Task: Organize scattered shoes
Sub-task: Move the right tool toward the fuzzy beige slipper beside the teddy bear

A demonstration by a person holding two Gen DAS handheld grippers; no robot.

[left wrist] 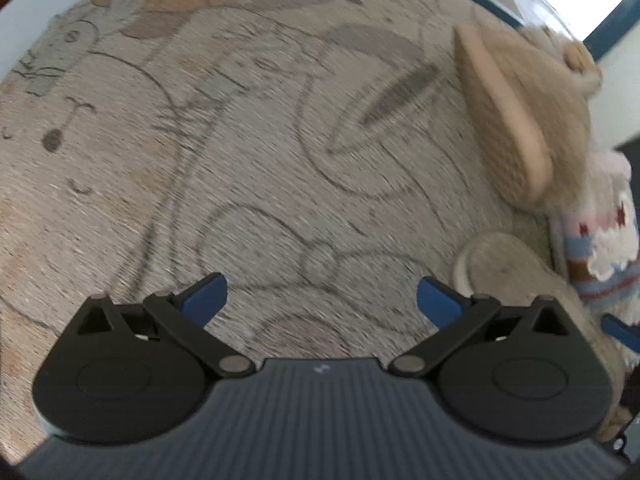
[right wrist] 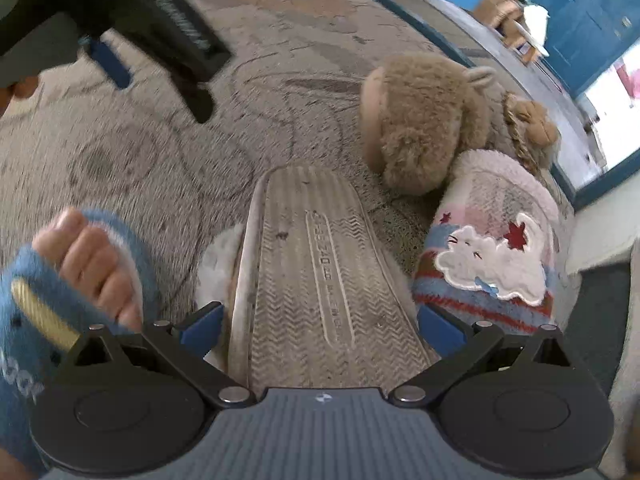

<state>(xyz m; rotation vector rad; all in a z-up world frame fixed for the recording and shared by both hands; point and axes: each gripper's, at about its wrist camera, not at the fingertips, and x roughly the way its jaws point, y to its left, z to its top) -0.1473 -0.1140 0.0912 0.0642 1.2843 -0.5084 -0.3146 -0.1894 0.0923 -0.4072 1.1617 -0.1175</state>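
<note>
In the right wrist view a pale slipper (right wrist: 312, 248) lies sole-up between the fingers of my right gripper (right wrist: 320, 320). The jaws stand wide and the blue pads flank its heel. Beyond it a brown furry slipper (right wrist: 420, 120) lies on its side, and a striped fluffy slipper (right wrist: 492, 248) with a white animal patch sits to the right. My left gripper (left wrist: 320, 300) hangs open above bare rug with nothing between its fingers. The brown slipper (left wrist: 520, 120), the striped slipper (left wrist: 600, 240) and the pale slipper's toe (left wrist: 508, 272) are at its right. It also shows at the right wrist view's top left, the left gripper (right wrist: 156, 88).
Everything lies on a beige patterned rug (left wrist: 240, 160) with a dark blue border (right wrist: 400, 4). Blue furniture and clutter (right wrist: 580, 8) stand behind the slippers. At lower left, part of a person in fuzzy blue fabric (right wrist: 80, 264) is close to my right gripper.
</note>
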